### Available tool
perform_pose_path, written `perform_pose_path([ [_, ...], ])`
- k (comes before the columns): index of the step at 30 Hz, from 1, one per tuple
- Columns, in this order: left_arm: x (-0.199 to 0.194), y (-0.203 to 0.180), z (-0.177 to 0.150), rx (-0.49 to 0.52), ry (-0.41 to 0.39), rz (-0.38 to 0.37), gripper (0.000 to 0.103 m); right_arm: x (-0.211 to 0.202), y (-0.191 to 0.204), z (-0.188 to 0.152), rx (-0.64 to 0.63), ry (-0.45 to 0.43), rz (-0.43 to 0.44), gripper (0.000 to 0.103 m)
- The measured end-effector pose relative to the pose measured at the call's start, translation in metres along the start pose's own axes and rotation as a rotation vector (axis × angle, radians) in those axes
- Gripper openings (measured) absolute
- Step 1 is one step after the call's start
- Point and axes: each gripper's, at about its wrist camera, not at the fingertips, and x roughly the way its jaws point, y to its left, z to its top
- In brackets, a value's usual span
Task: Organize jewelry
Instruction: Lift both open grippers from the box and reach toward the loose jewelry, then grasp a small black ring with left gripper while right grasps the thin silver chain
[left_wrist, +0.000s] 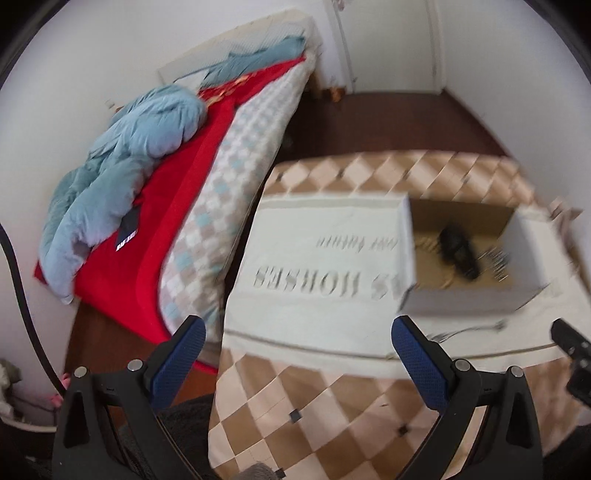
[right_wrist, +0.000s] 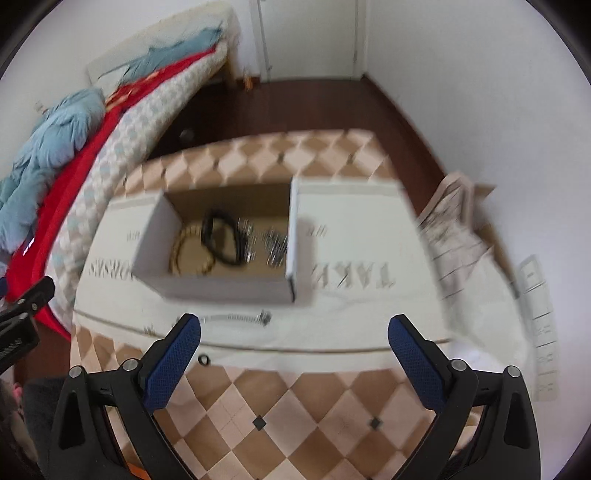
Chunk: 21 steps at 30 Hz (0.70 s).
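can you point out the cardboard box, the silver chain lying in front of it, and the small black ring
cardboard box (right_wrist: 221, 288), right wrist view, on its near outer wall
silver chain (right_wrist: 236, 316), right wrist view, on the middle of its length
small black ring (right_wrist: 204, 359), right wrist view, on its band

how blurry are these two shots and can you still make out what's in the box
Left wrist view: strong motion smear; the box holds a dark blob, little else readable. Right wrist view: less smeared; black cord, gold chain and silver pieces are distinguishable. Both bend straight edges, fisheye-style.
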Motion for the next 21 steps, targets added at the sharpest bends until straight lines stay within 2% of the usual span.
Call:
perform_pose_path([
  [2, 0.022, -0.003, -0.01, -0.005, 0.048, 0.01, 0.103, 0.025, 0.001, -0.006, -0.011, 0.03, 0.014, 0.077],
  [4, 0.04, -0.007, -0.019, -0.004, 0.093, 0.014, 0.103, 0.048, 0.002, -0.012, -0.016, 0.05, 0.028, 0.074],
  [6, 0.053, -0.01, -0.026, -0.002, 0.123, 0.015, 0.103, 0.066, 0.006, -0.016, -0.026, 0.055, 0.041, 0.066],
  [10, 0.063, -0.017, -0.033, 0.021, 0.15, 0.008, 0.103, 0.087, 0.016, -0.02, -0.046, 0.046, 0.063, 0.059],
  [11, 0.065, -0.017, -0.033, 0.024, 0.154, 0.005, 0.103, 0.09, 0.019, -0.02, -0.051, 0.047, 0.062, 0.052],
  [14, 0.07, -0.018, -0.032, 0.023, 0.17, 0.0, 0.103, 0.093, 0.027, -0.017, -0.076, 0.014, 0.042, 0.042],
  [17, 0.07, -0.019, -0.032, 0.02, 0.176, -0.012, 0.103, 0.095, 0.03, -0.015, -0.088, 0.005, 0.02, 0.012],
  [21, 0.061, -0.034, -0.033, 0.03, 0.176, -0.101, 0.103, 0.089, 0.022, -0.017, -0.071, 0.008, 0.025, 0.012],
])
